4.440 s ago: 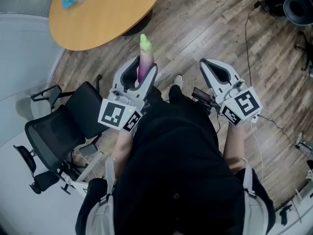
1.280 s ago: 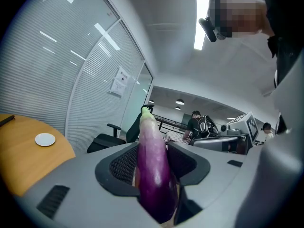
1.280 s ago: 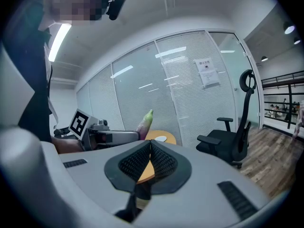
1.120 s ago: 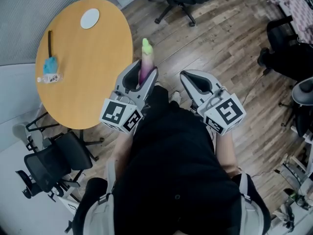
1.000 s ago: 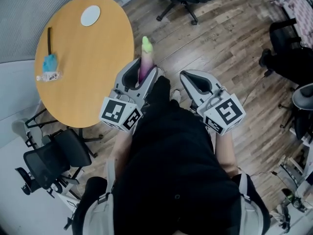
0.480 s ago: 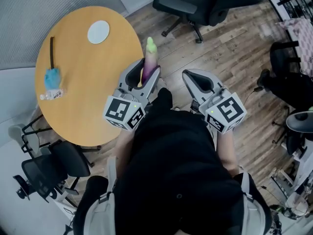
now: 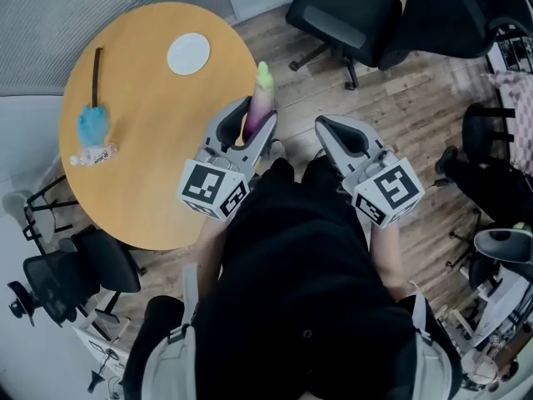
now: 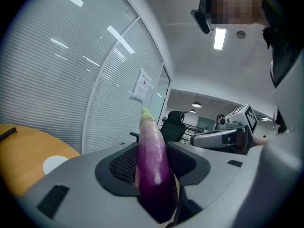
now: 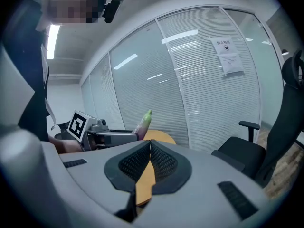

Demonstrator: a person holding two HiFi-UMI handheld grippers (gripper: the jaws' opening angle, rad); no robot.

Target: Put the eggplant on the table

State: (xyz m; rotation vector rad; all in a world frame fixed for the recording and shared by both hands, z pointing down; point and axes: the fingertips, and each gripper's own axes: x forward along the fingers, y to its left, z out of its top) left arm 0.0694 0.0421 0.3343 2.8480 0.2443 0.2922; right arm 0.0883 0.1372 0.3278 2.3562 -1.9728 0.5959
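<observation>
the left gripper (image 8: pixel 154 175) has its jaws clenched on the eggplant (image 8: pixel 153 160), the purple body wedged between the black mesh pads and the pale green tip poking out well past them. the right gripper (image 9: pixel 149 144) has its jaws pressed together at the tips with nothing between them. in the head view both grippers are held side by side in front of the person's dark torso, and the eggplant's tip shows just beside the rim of the round wooden table (image 7: pixel 158 182), not resting on it. a white disc (image 7: pixel 189 53) and a blue brush (image 7: pixel 93 125) lie on the table's far part. a black office chair (image 7: pixel 346 15) stands on the plank floor (image 7: pixel 408 98) beyond.
</observation>
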